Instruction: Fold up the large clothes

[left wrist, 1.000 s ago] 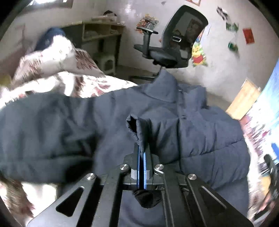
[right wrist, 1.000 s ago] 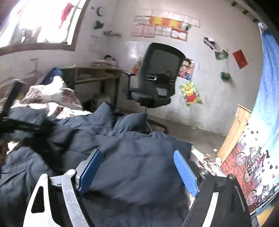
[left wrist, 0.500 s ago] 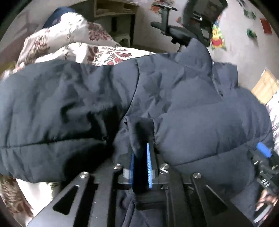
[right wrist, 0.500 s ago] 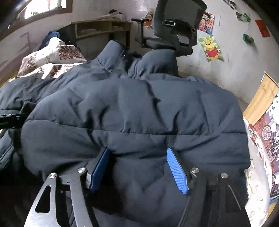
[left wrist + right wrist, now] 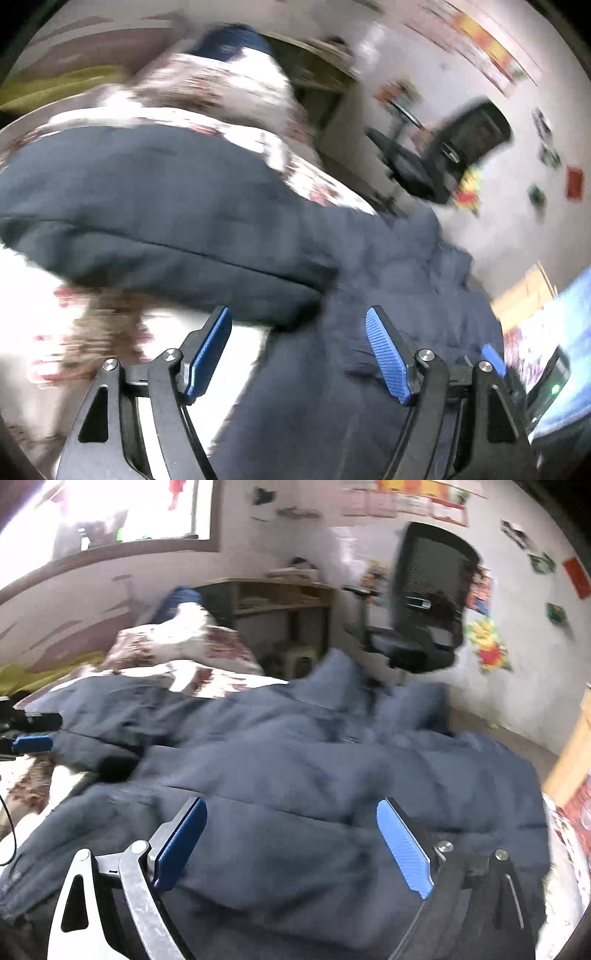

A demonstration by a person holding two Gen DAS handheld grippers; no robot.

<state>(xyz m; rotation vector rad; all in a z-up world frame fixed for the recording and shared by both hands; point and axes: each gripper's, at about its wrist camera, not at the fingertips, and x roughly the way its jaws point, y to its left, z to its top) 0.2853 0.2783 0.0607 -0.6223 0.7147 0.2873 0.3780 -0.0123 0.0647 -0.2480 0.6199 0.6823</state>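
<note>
A dark navy puffer jacket (image 5: 207, 221) lies spread on the floral bed sheet (image 5: 325, 184), one sleeve reaching left. My left gripper (image 5: 299, 343) hovers over the jacket's near edge. Its jaws are opening, the blue pads (image 5: 388, 354) stand apart and grip nothing. In the right wrist view the jacket (image 5: 332, 775) fills the middle, collar toward the chair. My right gripper (image 5: 291, 842) is over the quilted body with jaws opening wide; fabric lies under them but the pads do not press on it. The left gripper (image 5: 31, 744) shows at the far left edge.
A black office chair (image 5: 428, 602) stands past the bed's far end, beside a wooden shelf unit (image 5: 280, 605). A floral pillow (image 5: 177, 638) lies at the bed's far left. Posters hang on the white wall (image 5: 491, 642). A wooden board (image 5: 569, 753) leans at right.
My left gripper has let go of the pinched jacket fold, opened and swung left toward the sleeve. The right gripper's jaws narrowed on the jacket, then widened as it pulled back.
</note>
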